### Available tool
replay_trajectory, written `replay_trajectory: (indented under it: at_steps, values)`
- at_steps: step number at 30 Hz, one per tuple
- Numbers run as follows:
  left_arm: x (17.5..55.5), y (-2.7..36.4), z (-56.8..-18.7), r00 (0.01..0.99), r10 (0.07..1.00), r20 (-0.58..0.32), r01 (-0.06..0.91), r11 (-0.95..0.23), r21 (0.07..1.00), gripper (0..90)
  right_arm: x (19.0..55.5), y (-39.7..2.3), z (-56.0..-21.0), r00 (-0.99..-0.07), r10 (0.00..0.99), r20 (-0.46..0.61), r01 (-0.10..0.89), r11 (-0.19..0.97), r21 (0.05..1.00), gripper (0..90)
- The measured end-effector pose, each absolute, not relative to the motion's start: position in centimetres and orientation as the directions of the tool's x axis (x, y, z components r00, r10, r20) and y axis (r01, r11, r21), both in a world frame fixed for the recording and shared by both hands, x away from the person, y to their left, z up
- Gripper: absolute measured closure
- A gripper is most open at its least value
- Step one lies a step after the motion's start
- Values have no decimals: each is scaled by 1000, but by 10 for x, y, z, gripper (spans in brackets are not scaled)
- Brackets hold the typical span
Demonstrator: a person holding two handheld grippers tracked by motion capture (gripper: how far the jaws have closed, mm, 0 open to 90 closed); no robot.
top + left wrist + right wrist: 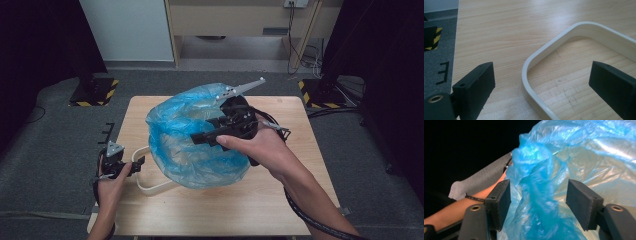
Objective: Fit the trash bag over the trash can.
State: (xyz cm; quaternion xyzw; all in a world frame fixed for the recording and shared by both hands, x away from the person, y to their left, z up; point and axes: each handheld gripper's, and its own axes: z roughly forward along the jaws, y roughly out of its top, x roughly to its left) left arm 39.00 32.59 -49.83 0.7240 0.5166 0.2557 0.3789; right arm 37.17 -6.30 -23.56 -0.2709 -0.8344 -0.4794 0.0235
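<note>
A crumpled blue plastic bag (pixel 187 145) lies puffed up on the middle of the wooden table (pixel 240 210). A cream rounded plastic frame (pixel 150 189) sticks out from under its left side. My left gripper (pixel 139 164) is open at the frame's left corner. In the left gripper view its jaws (pixel 542 73) stand wide on either side of the cream rim (pixel 529 75) without touching it. My right gripper (pixel 198 138) reaches over the bag from the right. A bunched fold of the bag (pixel 536 195) rises between its open jaws (pixel 539 188), and the pads stand off it.
Grey carpet surrounds the table. Black stands with yellow-striped bases (pixel 95 92) sit at the back left and back right. A white panel and a wooden cabinet (pixel 240 20) stand behind. The right gripper's cable (pixel 310 220) trails along the forearm.
</note>
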Motion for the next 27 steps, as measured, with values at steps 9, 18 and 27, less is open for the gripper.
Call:
replay_trajectory:
  at_steps: [9,18,27]
  values:
    - [390,326,-499,337,941,-21,556,-181,811,58,378,-61,-231,-846,443,296,478,386,789,820]
    - [390,326,-499,336,942,-22,554,-179,813,58,395,-50,-229,-826,484,290,491,363,792,859]
    - [391,328,-500,338,941,-20,559,-184,809,58,408,-44,-235,-800,515,307,522,348,779,853]
